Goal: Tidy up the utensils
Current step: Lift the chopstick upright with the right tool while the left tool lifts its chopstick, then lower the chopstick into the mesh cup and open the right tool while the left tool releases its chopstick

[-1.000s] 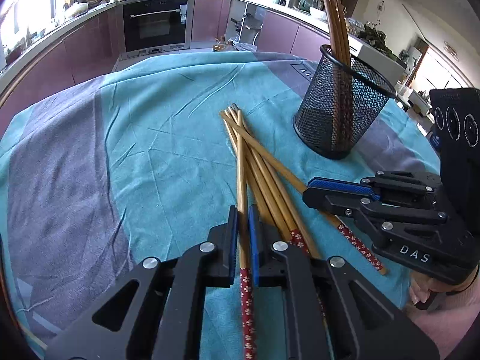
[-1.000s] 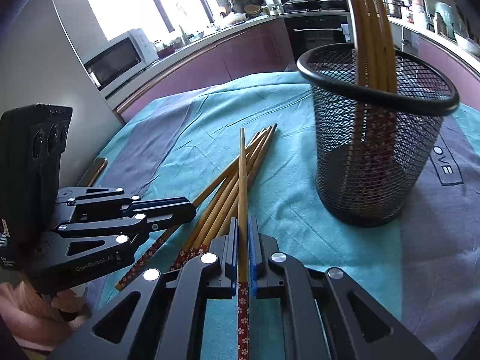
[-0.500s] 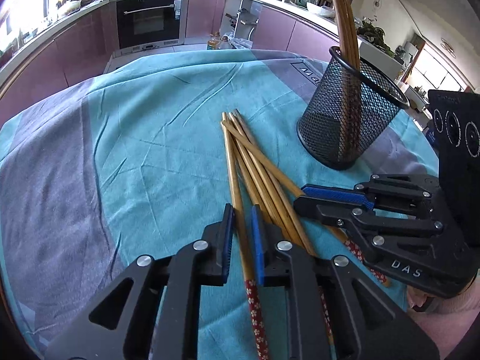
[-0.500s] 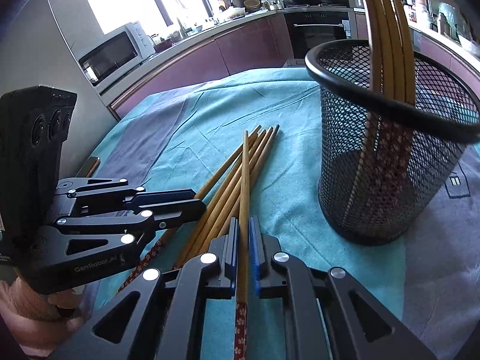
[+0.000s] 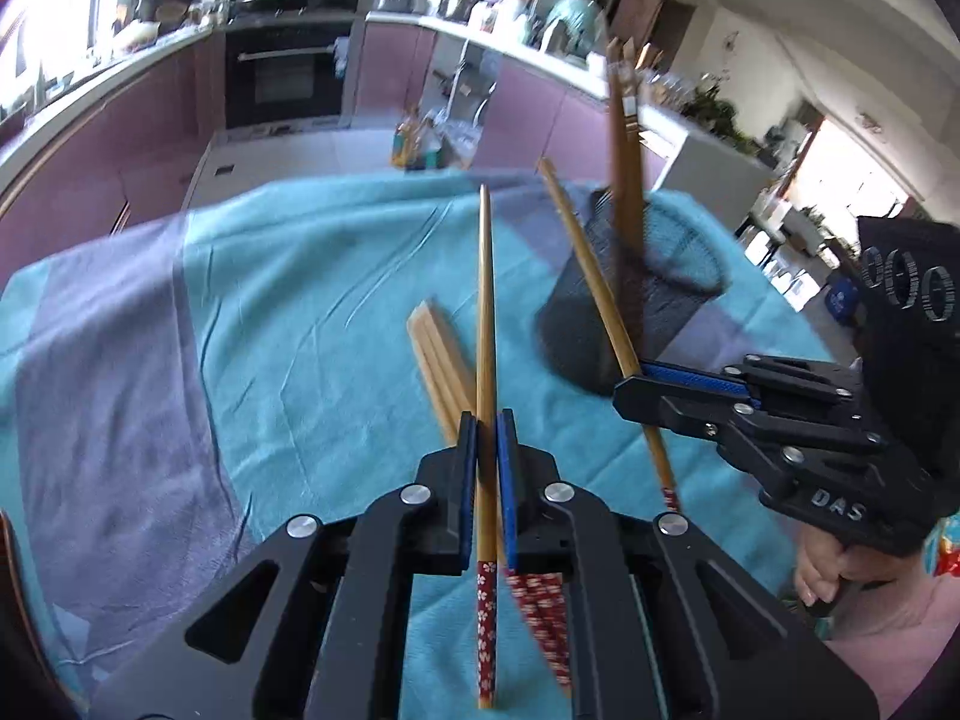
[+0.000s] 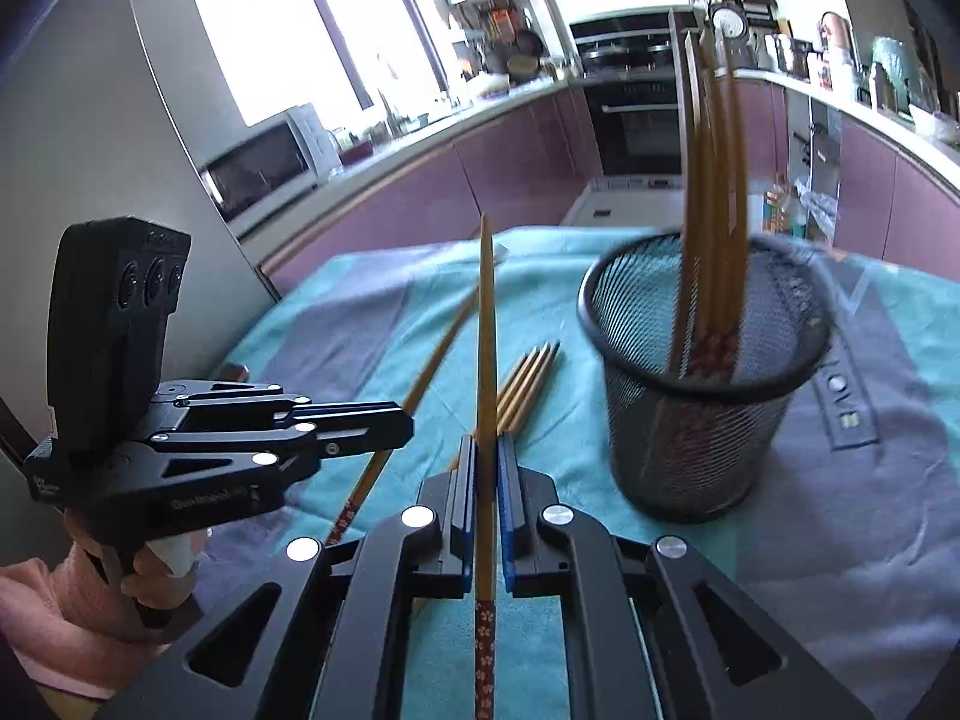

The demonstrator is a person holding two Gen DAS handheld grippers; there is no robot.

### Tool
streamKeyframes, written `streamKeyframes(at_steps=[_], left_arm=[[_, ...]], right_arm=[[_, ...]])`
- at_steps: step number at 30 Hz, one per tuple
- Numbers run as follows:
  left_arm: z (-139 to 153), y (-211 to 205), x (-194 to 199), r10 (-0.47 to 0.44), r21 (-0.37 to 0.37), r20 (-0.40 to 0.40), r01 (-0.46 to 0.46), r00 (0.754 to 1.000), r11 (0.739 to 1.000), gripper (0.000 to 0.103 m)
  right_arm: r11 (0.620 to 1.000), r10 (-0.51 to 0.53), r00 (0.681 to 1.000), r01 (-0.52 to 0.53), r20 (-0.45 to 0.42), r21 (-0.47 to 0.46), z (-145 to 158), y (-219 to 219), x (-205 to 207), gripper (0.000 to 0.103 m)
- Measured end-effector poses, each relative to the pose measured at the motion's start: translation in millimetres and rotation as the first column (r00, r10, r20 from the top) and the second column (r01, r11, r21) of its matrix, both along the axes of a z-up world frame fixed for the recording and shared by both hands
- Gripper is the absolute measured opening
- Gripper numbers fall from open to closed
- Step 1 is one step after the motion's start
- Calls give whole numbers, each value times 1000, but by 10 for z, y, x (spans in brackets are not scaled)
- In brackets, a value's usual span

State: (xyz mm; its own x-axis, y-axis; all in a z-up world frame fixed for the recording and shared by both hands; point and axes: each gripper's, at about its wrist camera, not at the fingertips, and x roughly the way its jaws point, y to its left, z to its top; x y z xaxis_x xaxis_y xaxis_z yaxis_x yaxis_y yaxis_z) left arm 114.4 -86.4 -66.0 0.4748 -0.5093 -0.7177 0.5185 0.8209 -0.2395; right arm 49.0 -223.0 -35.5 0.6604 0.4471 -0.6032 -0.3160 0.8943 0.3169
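Both slender bamboo chopsticks (image 5: 486, 312) (image 6: 486, 330) now lifted off cloth (image 5: 300, 324).

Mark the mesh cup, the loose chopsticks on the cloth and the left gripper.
Mesh cup (image 6: 690, 444): right wrist view, front wall.
Loose chopsticks (image 6: 528, 378): right wrist view, mid-shafts.
Left gripper (image 5: 487, 420): left wrist view, between fingertips.

The left gripper (image 5: 486, 420) has lifted its chopstick (image 5: 485, 324) off the teal tablecloth (image 5: 312, 324); a second ago that stick lay in the bundle, now its tip stands at upper centre of the frame. The right gripper (image 6: 486, 450) has likewise raised its chopstick (image 6: 485, 336) (both sticks clear of the cloth). Fewer loose chopsticks (image 6: 528, 378) lie on the cloth. The mesh holder (image 6: 702, 396) sits lower in both views.
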Motion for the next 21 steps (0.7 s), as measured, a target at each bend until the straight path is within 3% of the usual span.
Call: streamKeyframes(at_steps=[10, 21], left_arm=[[651, 56, -163, -62, -140, 101, 76, 993, 987, 7], [1225, -204, -80, -70, -215, 220, 118, 973, 969, 7]], right_arm=[[998, -52, 988, 45, 144, 51, 454, -292, -162, 6], [983, -179, 937, 162, 299, 83, 822, -634, 73, 6]])
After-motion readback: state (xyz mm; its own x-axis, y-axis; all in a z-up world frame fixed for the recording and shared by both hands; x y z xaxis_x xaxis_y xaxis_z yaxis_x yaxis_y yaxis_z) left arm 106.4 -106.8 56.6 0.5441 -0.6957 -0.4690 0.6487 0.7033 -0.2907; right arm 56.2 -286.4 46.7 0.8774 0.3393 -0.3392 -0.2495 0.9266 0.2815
